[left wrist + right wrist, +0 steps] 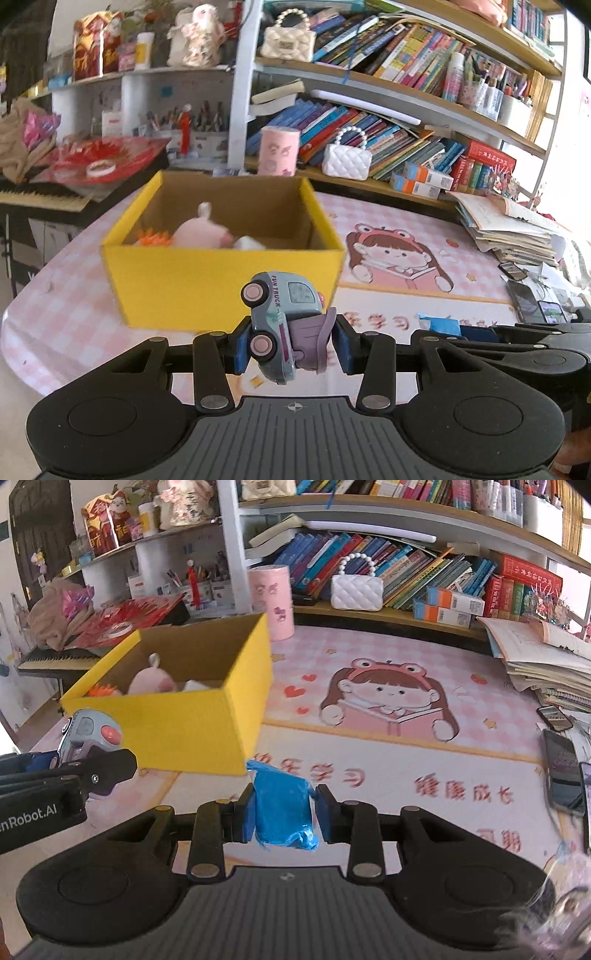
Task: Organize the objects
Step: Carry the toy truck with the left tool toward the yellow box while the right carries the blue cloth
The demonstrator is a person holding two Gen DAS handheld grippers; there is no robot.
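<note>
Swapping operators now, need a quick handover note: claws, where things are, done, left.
Left claw: shut on the toy truck, held off the table.
Right claw: shut on the blue packet.
Yellow box ahead on the pink mat.
Done: pink plush, orange spiky toy and a white item already in it.
Left: drop truck and packet in.

Black left gripper (291,341) and right gripper (284,814): blue pads, silver rivets, ribbed grey bases.
</note>
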